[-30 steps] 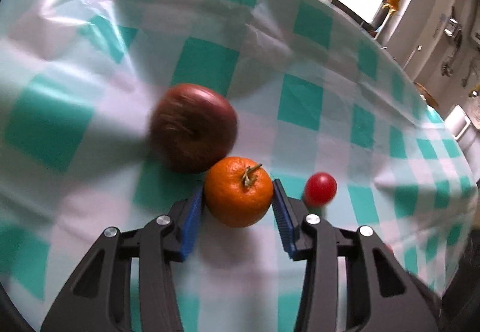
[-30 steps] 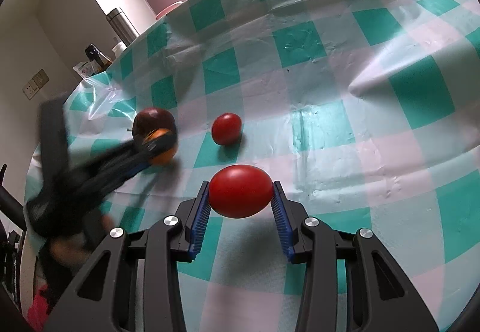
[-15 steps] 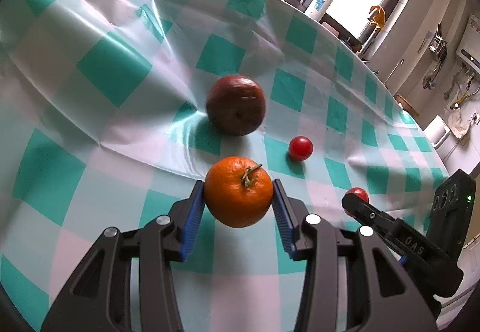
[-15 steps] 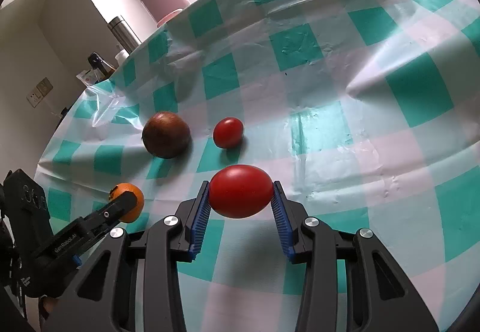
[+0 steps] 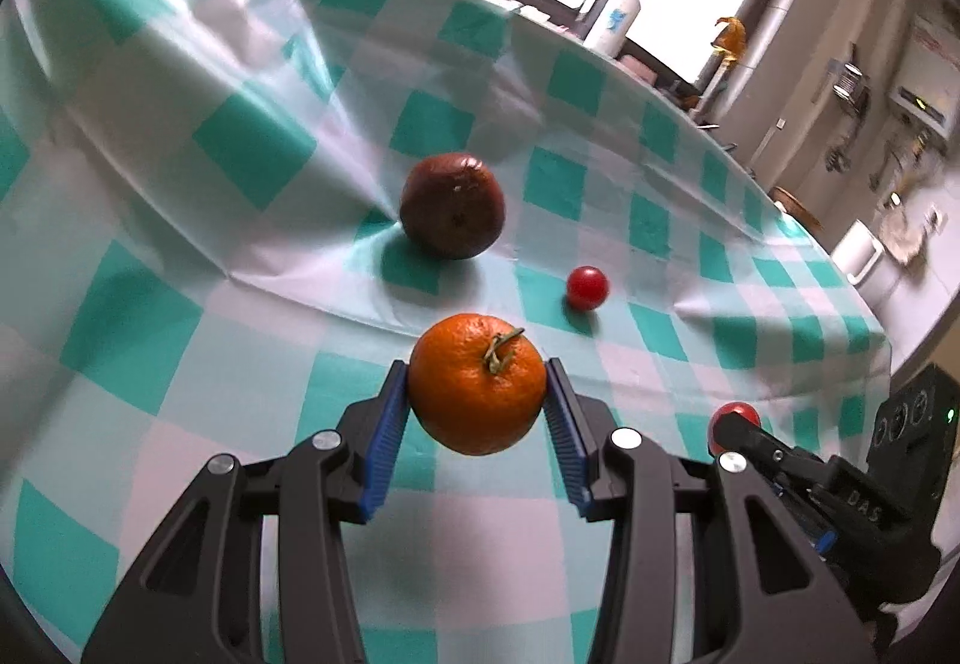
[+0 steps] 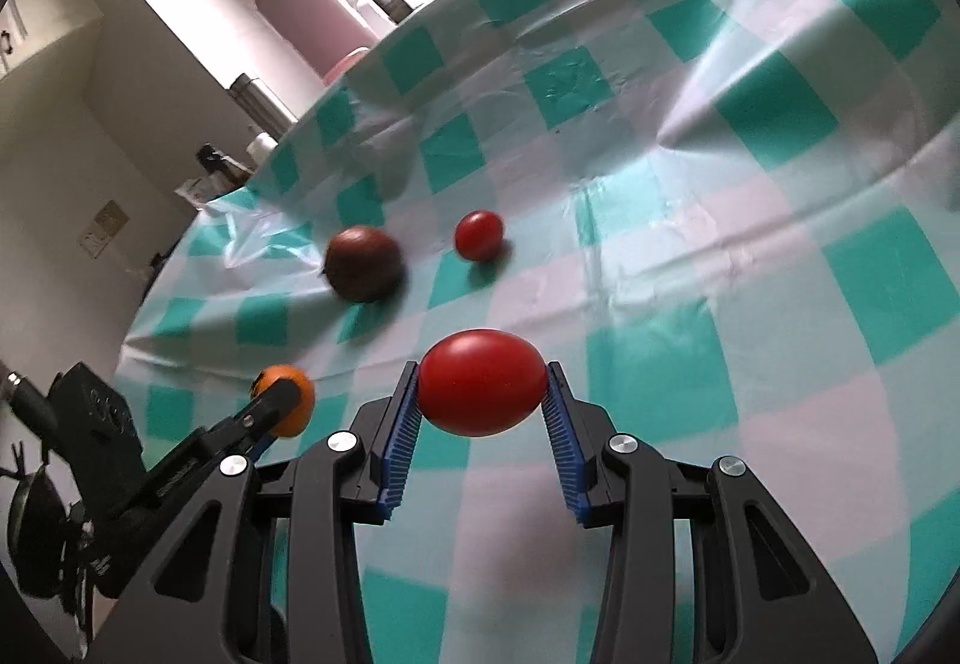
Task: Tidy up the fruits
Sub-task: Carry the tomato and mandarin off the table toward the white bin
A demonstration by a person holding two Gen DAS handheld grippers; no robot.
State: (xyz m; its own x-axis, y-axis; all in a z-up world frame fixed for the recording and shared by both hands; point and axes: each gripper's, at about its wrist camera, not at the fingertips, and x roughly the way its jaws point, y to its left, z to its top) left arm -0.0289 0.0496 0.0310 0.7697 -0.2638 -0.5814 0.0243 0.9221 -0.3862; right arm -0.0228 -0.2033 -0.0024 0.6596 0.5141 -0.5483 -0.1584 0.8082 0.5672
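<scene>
Checked tablecloth (image 5: 252,154) below; orange (image 5: 477,383) clamped in left jaws, tomato (image 6: 482,390) in right.

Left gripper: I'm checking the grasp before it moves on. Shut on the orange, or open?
Shut: both blue pads of the left gripper press the orange, held clear of the tablecloth.
</scene>
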